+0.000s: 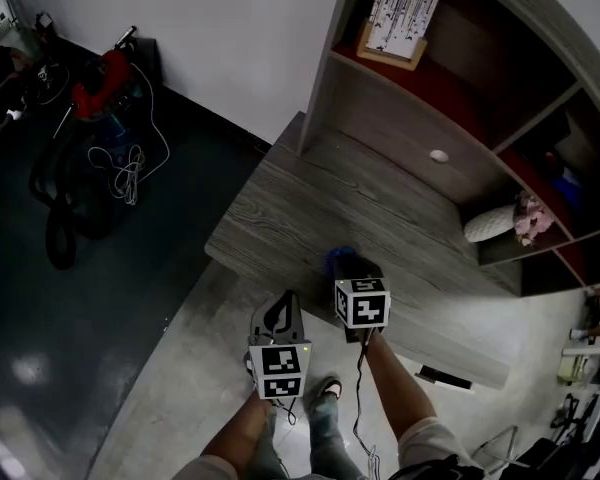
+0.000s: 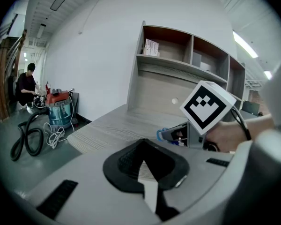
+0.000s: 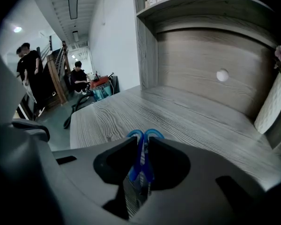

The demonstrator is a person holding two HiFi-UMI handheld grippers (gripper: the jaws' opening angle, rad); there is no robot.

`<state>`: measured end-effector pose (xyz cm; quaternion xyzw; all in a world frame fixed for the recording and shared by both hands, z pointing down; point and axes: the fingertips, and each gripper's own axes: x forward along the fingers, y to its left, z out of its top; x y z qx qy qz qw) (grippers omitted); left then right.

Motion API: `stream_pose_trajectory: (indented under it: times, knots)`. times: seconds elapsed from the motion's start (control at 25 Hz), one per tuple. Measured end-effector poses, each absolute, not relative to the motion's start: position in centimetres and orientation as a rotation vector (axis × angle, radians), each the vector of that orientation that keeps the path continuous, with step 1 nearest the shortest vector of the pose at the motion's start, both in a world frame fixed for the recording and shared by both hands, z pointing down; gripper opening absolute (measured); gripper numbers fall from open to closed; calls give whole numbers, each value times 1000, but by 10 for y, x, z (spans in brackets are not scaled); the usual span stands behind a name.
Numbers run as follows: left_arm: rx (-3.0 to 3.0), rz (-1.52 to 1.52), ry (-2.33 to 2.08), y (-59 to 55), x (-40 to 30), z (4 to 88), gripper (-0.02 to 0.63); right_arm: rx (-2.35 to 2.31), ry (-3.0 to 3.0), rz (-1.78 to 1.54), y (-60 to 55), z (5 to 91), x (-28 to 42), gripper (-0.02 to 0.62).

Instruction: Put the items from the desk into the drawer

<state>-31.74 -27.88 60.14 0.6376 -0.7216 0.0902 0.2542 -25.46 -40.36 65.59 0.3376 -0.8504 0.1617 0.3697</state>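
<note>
My right tongs [image 3: 141, 144] pinch a blue two-looped plastic item [image 3: 152, 134] at the grey wood-grain bench [image 3: 187, 121]; that thin hold may let it twist loose. My left tongs [image 2: 143, 146] sit pressed together, empty.

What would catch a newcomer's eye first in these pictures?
The right tool pinches blue scissors at the near edge of the grey wooden desk. Behind the desk stand red-lined shelves, with a white vase of pink flowers in a lower cubby. A red-topped vacuum cleaner and its hose lie on the dark floor at left.
</note>
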Motion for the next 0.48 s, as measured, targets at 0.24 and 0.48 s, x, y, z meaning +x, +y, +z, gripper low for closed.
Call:
stream_pose_trajectory:
  times: [0.24, 0.48]
  knots:
    - [1757, 251, -1955, -276, -306, 592, -2, 888, -2225, 418, -395, 636, -240, 72]
    - [1794, 259, -1942, -275, -289, 579, -2, 946, -2288, 421, -385, 606, -216, 72]
